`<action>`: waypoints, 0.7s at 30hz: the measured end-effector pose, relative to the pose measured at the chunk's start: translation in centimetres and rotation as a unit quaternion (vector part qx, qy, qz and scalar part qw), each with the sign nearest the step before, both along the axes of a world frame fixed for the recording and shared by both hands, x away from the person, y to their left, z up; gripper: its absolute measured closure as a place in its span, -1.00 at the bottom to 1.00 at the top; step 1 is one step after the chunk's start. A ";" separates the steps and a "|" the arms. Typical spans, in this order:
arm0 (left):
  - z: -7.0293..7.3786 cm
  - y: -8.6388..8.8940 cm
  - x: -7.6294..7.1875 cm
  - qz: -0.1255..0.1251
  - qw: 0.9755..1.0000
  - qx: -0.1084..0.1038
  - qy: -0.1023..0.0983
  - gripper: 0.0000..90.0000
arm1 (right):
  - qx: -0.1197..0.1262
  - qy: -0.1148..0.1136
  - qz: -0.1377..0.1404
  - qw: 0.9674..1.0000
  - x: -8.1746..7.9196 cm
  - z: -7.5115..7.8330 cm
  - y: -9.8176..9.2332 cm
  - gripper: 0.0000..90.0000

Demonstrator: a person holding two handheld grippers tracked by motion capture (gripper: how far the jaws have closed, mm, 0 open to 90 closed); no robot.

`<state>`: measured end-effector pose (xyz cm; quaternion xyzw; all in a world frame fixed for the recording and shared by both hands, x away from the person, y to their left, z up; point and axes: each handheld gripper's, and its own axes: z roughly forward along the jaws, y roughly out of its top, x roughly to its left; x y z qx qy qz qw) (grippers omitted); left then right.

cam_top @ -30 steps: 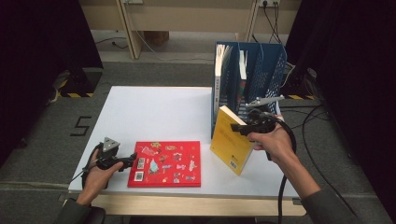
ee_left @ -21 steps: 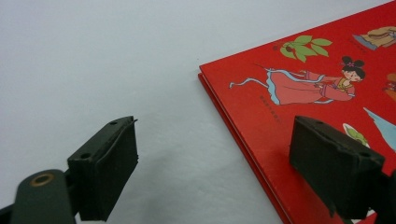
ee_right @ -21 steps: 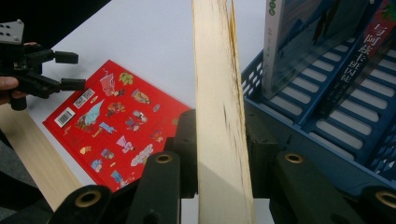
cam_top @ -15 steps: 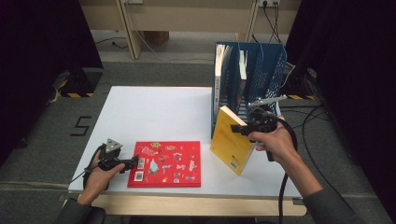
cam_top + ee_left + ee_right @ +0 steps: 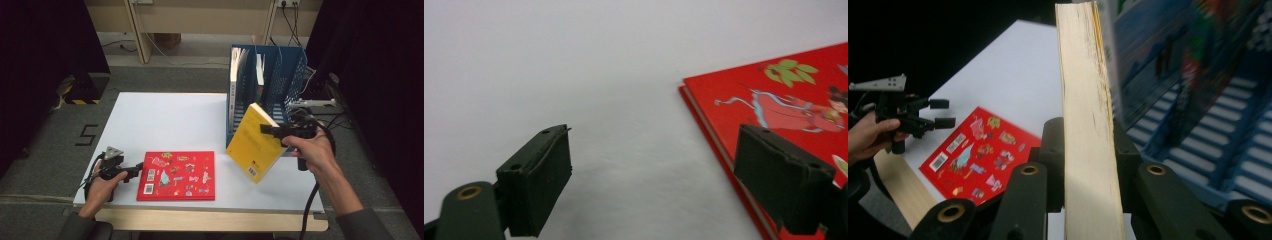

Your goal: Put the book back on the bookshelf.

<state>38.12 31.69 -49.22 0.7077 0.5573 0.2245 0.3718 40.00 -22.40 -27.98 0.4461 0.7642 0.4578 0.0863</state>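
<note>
White table (image 5: 165, 120) surface is kept free; the yellow book (image 5: 255, 145), clamped by the right gripper (image 5: 272, 131) beside the blue rack (image 5: 292, 65), should be squared upright before being slotted in, while the left gripper (image 5: 137, 170) is held open beside the red book (image 5: 177, 175)
</note>
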 end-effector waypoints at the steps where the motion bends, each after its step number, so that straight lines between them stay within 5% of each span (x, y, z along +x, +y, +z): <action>1: -0.1 0.4 0.1 0.007 1.000 -0.004 0.000 -0.67 | 0.007 -0.007 -0.010 1.000 -0.2 0.6 -0.5 0.67; 8: -0.7 1.5 0.6 0.026 1.000 -0.007 0.008 -0.67 | 0.021 -0.059 -0.076 0.995 -0.3 4.6 -4.7 0.67; 13: -1.1 2.1 1.2 0.043 0.999 0.034 0.003 -0.67 | 0.007 -0.078 -0.129 0.989 0.8 6.5 -6.9 0.67; 18: -1.2 1.7 1.4 0.032 0.998 0.052 0.008 -0.68 | -0.006 -0.080 -0.156 0.985 2.9 7.0 -7.1 0.67; 21: -1.2 1.9 1.5 0.031 0.999 0.041 0.014 -0.69 | -0.002 -0.081 -0.168 0.983 4.6 7.0 -6.6 0.67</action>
